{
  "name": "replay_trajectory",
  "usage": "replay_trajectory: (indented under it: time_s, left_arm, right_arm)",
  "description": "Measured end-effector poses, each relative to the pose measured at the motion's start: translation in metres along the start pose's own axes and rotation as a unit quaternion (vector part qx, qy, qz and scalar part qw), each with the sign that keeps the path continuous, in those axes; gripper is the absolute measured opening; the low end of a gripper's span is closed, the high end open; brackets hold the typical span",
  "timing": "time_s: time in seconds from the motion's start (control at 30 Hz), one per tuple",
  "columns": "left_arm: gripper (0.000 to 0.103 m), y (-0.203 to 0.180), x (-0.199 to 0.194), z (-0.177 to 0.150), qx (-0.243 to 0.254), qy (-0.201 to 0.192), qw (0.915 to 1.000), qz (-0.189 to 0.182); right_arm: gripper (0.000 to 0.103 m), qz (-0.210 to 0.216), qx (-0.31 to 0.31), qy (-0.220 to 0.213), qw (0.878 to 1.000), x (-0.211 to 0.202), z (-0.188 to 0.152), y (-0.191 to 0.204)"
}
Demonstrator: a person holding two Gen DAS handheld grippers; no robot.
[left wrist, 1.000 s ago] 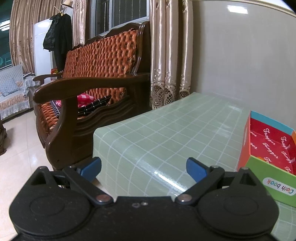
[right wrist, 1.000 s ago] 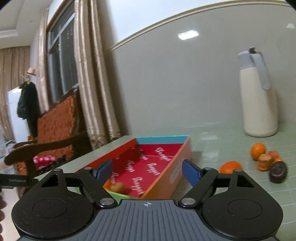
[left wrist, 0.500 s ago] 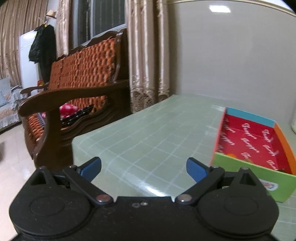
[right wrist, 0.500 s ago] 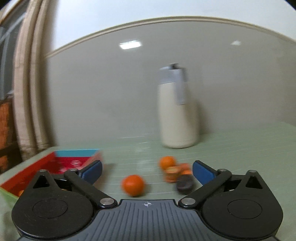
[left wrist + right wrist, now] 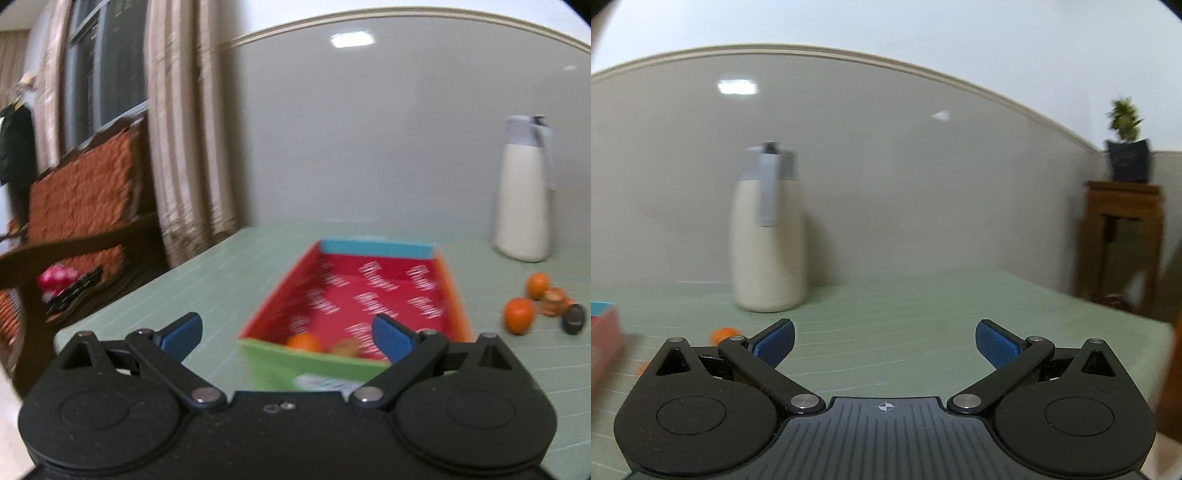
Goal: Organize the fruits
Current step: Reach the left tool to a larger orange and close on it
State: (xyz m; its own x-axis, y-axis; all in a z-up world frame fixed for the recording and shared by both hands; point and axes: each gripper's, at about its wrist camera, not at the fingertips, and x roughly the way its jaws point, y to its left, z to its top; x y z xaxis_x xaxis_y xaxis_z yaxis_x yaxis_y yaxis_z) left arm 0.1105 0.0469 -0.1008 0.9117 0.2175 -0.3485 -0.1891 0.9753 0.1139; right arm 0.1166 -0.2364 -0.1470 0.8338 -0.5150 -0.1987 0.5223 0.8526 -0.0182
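Our right tool (image 5: 884, 341), wide open and empty, has the loose round oranges (image 5: 721, 333) low left, nearer than our open, empty left tool (image 5: 288, 334).

The left gripper (image 5: 287, 338) points forward and slightly downward, its black body filling the bottom of the left wrist view. Its jaws stand wide apart, the two blue pads (image 5: 183, 334) angled outward at the ends of the black linkage arms, with nothing pressed between them. The right gripper (image 5: 885, 341) points nearly level, its ribbed grey body low in the right wrist view. Its jaws have just been opening and now stand spread to their widest; the blue fingertips (image 5: 995, 343) grip nothing, with only open space between them. No hand or sleeve shows in either view.
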Motion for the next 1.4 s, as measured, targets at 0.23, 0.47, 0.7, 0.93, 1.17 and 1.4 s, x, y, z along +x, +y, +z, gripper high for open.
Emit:
replay_trajectory:
  time_s: [0.23,0.47,0.7,0.93,1.17,1.4]
  left_arm:
    - [0.093,-0.059,-0.006,0.008,0.038,-0.018,0.9968,-0.068]
    - [0.092,-0.114,-0.004,0.008,0.078,-0.016,0.9874,-0.137]
    - [0.091,-0.155,0.015,0.001,0.112,0.011,0.9779,-0.176]
    - [0.088,-0.170,0.045,-0.003,0.118,0.045,0.9742,-0.187]
    - [0.077,-0.178,0.069,-0.001,0.106,0.081,0.9705,-0.201]
    - [0.064,-0.182,0.090,0.000,0.092,0.113,0.9666,-0.211]
  right_arm:
    - [0.103,-0.065,0.021,0.011,0.998,0.013,-0.001,-0.045]
    - [0.103,-0.125,0.019,-0.012,0.992,-0.002,-0.002,-0.083]
    - [0.103,-0.173,0.010,-0.040,0.984,-0.009,-0.001,-0.105]
    - [0.103,-0.179,-0.003,-0.044,0.983,-0.009,-0.002,-0.112]
    - [0.103,-0.179,-0.014,-0.053,0.982,-0.008,-0.003,-0.112]
    - [0.103,-0.171,-0.006,-0.048,0.984,-0.007,-0.002,-0.115]
